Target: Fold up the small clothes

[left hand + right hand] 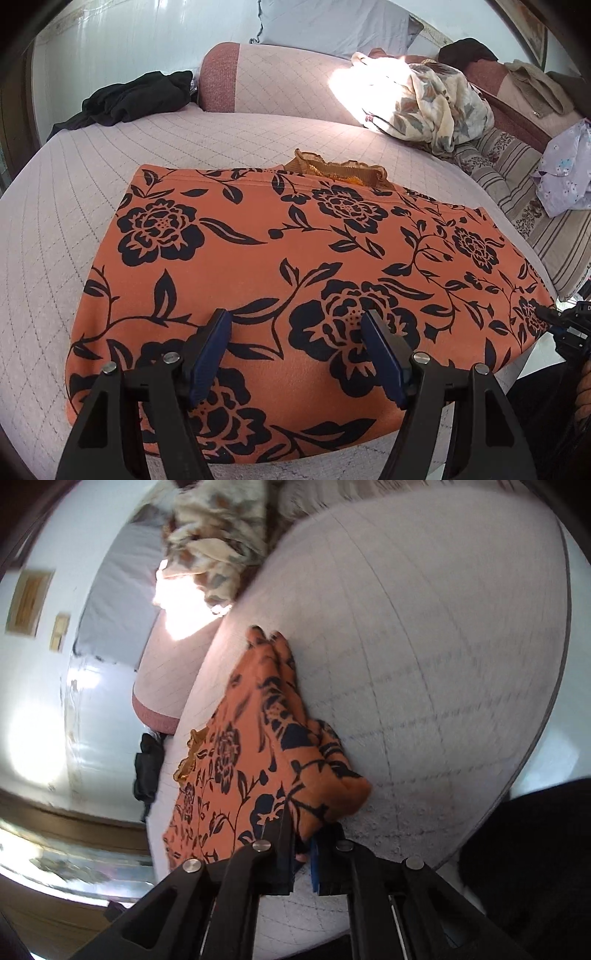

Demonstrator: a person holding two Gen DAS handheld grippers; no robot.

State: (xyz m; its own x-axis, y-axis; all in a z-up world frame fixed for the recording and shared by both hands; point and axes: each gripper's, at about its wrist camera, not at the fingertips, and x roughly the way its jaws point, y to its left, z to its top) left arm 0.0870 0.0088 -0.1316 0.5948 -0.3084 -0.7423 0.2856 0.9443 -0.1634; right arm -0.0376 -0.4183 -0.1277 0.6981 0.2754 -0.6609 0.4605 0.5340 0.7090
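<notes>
An orange garment with black flowers lies spread flat on the quilted bed; a ruffled golden collar shows at its far edge. My left gripper hovers open just above the garment's near part, blue pads wide apart with nothing between them. At the garment's right corner my right gripper reaches in. In the right wrist view the right gripper is shut on the orange garment's edge, and the fabric bunches up beside its fingers.
A black clothes heap lies at the far left by a pink bolster. A crumpled leaf-print cloth and a pale purple garment sit on the striped cushion to the right. The bed's edge runs close on the right.
</notes>
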